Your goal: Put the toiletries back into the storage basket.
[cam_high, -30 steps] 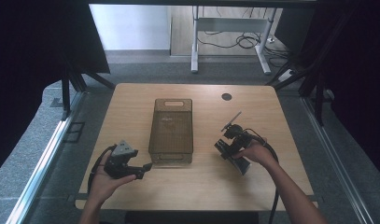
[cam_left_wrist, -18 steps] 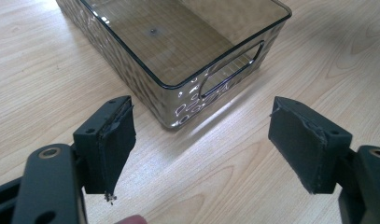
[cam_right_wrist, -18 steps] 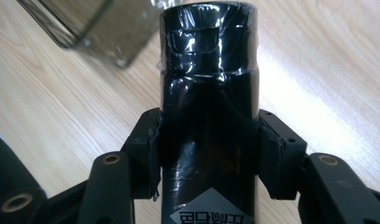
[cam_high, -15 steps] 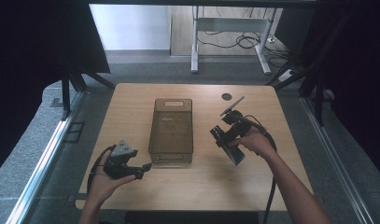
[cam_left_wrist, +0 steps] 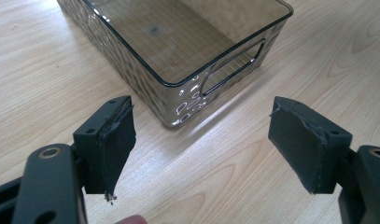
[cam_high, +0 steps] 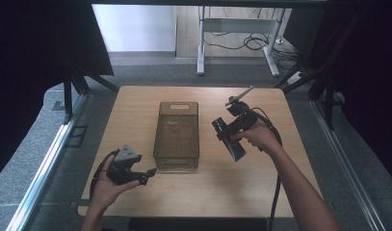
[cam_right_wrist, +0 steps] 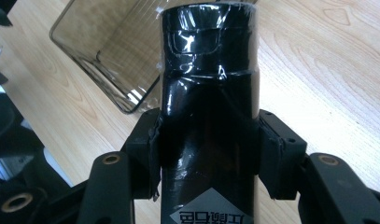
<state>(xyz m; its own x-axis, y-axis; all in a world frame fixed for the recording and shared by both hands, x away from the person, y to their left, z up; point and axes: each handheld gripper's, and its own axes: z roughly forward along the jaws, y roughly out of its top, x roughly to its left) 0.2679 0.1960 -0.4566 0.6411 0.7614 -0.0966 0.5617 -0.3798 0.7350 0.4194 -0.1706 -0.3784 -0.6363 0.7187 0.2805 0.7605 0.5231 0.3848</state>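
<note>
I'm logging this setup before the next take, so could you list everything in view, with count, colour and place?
Bin: one, smoky clear plastic, table centre, empty.
Bottle: one, glossy black, clamped in the right gripper's jaws, right of the bin.
Table: one, light wood, centre of the high view.
Desk frame: one, grey metal, floor behind the table, cables beneath.
Left gripper: one, black, jaws wide apart and empty, near the bin's near corner.
Right gripper: one, black, above the table, holding the bottle.

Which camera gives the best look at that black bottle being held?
The right gripper view: the black bottle stands close up, clamped between the right gripper pads. The high view shows it small and tilted beside the smoky bin.
</note>
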